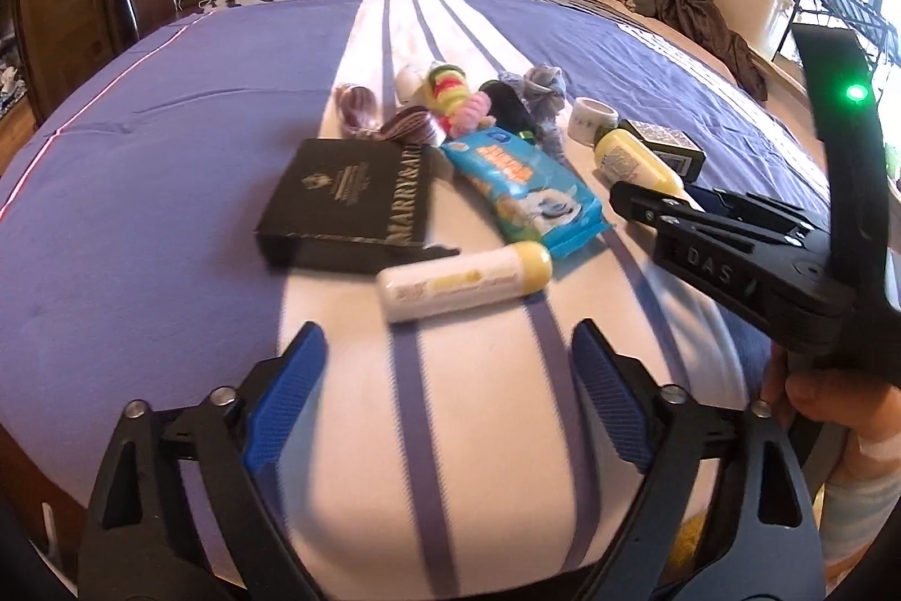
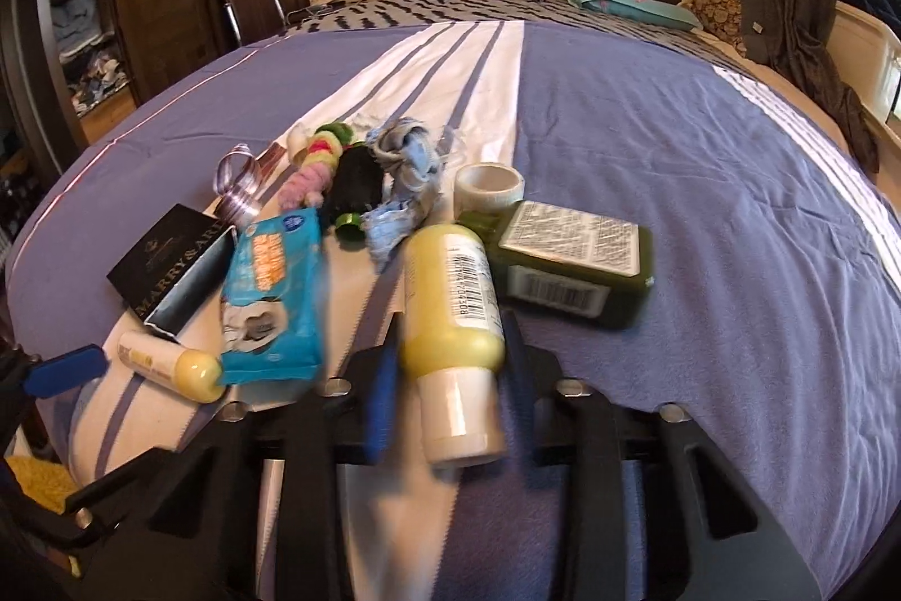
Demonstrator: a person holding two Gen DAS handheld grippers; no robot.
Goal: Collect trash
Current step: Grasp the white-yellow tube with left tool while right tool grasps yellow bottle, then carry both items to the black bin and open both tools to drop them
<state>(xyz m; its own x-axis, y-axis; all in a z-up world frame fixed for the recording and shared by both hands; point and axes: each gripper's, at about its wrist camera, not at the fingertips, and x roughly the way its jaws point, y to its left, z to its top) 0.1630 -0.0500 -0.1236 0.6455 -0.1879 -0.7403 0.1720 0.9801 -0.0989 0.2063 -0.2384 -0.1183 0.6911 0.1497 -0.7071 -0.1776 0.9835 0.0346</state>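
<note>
Your right tongs (image 2: 450,364) are closing on the yellow bottle (image 2: 453,297) at lower centre of the right view, gripping its stiff, slick, probably light plastic just above the white cap (squeeze mid-body instead), while your left tongs (image 1: 447,392) are hanging open over the bed (image 1: 141,184).

Open bedspread (image 1: 141,184) lies along the bed's left edge and, in the right wrist view, toward its right edge. The central white stripe is crowded: black box (image 1: 346,201), blue wipes pack (image 1: 523,190) and white tube (image 1: 464,283) lie close together. Bare striped cloth separates the tube from the left gripper (image 1: 450,409), jaws spread.
</note>
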